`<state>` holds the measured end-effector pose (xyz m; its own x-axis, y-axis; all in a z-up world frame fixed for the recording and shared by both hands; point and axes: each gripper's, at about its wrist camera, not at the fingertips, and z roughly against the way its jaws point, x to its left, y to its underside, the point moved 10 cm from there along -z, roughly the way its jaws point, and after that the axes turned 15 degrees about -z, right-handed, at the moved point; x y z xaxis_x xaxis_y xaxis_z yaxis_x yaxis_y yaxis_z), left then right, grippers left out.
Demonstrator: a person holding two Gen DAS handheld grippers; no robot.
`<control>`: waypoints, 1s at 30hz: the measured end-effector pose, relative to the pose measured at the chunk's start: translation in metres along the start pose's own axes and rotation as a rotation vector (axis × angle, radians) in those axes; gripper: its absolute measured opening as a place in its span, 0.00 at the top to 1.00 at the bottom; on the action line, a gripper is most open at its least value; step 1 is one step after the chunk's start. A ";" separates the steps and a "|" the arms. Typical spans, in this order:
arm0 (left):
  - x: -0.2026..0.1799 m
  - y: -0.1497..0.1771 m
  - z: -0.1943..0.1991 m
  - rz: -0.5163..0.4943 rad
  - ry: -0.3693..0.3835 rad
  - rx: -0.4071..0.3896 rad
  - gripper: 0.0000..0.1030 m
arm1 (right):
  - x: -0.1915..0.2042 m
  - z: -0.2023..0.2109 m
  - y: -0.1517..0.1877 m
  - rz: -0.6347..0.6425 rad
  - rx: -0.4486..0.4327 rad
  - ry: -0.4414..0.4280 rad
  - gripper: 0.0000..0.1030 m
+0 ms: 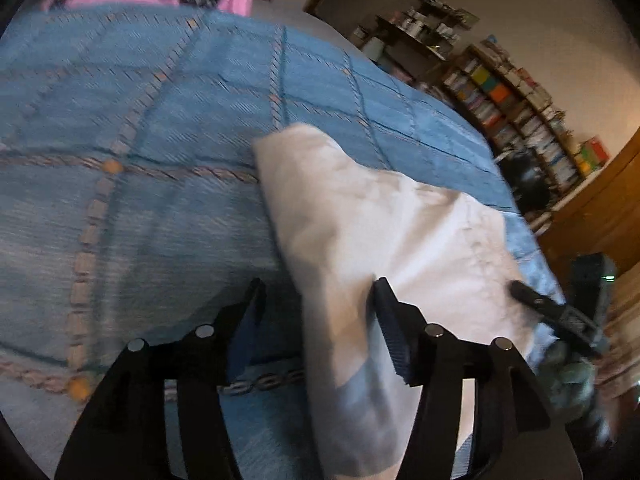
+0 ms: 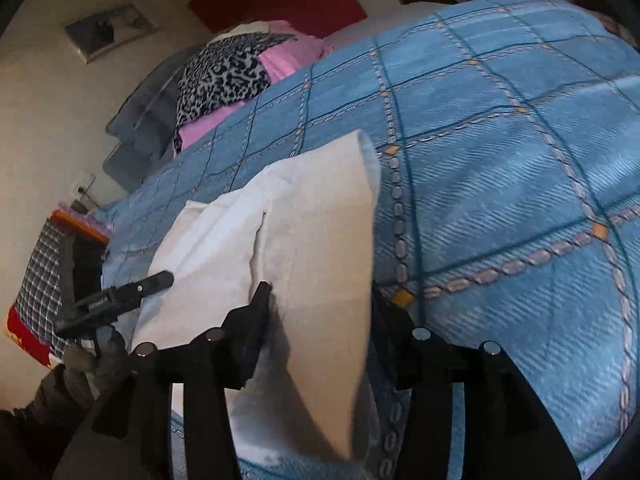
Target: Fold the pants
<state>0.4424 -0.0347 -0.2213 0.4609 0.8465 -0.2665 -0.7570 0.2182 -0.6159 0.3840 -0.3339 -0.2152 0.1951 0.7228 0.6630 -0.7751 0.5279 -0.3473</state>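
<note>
White pants (image 1: pixel 380 220) lie folded on the blue checked bedspread (image 1: pixel 160 120), close to its near edge. In the left wrist view my left gripper (image 1: pixel 320 296) stands open over the pants' left edge, one finger above the bedspread and the other above the white cloth. A finger (image 1: pixel 524 294) of my right gripper shows at the far right. In the right wrist view my right gripper (image 2: pixel 320 296) is open with a fold of the pants (image 2: pixel 312 220) lying between its fingers, and the pads do not press on it. The left gripper's finger (image 2: pixel 152 282) rests at the pants' left side, held by a gloved hand (image 2: pixel 84 364).
The bedspread (image 2: pixel 500 160) stretches wide beyond the pants. Pink and leopard-print cloth (image 2: pixel 228 72) and grey pillows (image 2: pixel 140 128) lie at the head of the bed. Bookshelves (image 1: pixel 520 112) and a wooden door (image 1: pixel 600 208) stand past one side, a checked cloth (image 2: pixel 40 276) past the other.
</note>
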 end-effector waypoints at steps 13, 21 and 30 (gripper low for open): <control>-0.089 -0.003 0.040 -0.354 -0.127 -0.077 0.42 | -0.003 0.072 0.077 0.062 -0.026 0.105 0.61; -0.099 0.020 0.002 -0.394 -0.126 -0.010 0.40 | 0.015 0.036 0.104 0.085 0.057 0.086 0.77; -0.097 0.030 -0.005 -0.400 -0.111 -0.010 0.40 | -0.013 0.022 0.088 -0.027 0.043 0.143 0.90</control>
<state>0.3774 -0.1124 -0.2181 0.6647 0.7432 0.0761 -0.5238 0.5362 -0.6619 0.2998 -0.3066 -0.2396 0.2976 0.7660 0.5698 -0.7928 0.5308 -0.2995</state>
